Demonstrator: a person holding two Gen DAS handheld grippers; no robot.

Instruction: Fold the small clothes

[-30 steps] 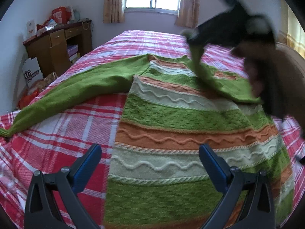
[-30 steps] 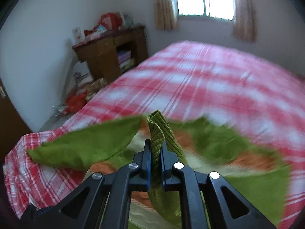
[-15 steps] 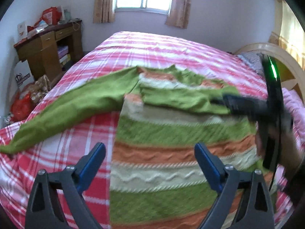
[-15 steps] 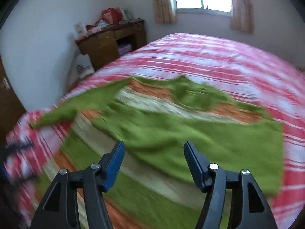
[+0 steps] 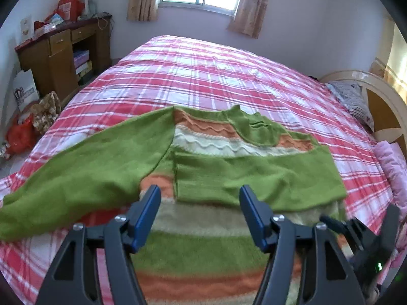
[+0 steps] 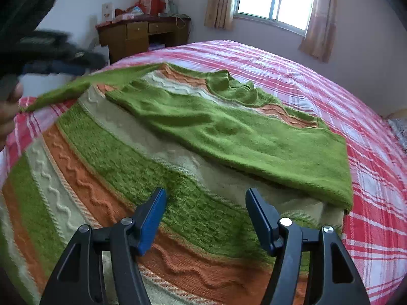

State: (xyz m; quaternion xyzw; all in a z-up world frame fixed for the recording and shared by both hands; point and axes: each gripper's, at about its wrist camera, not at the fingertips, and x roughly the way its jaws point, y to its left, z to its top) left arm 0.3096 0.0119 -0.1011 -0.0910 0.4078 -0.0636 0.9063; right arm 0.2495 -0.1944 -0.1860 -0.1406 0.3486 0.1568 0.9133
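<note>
The right claw [image 6: 204, 218] stood released over the sweater [image 6: 142, 167], nothing between its blue pads; a second earlier it had been clenched on the green right sleeve [image 6: 229, 137], and it had since let go. That sleeve now lay folded flat across the chest, running from one o'clock toward ten. The left claw [image 5: 199, 218] had just been closing partway, yet its jaws were apart and empty above the striped body, aimed at the cuff end of the folded sleeve. Farther off, toward nine o'clock, the left sleeve [image 5: 84, 170] was still spread on the plaid bed [image 5: 208, 76]. One sleeve looked done; the other seemed next.
</note>
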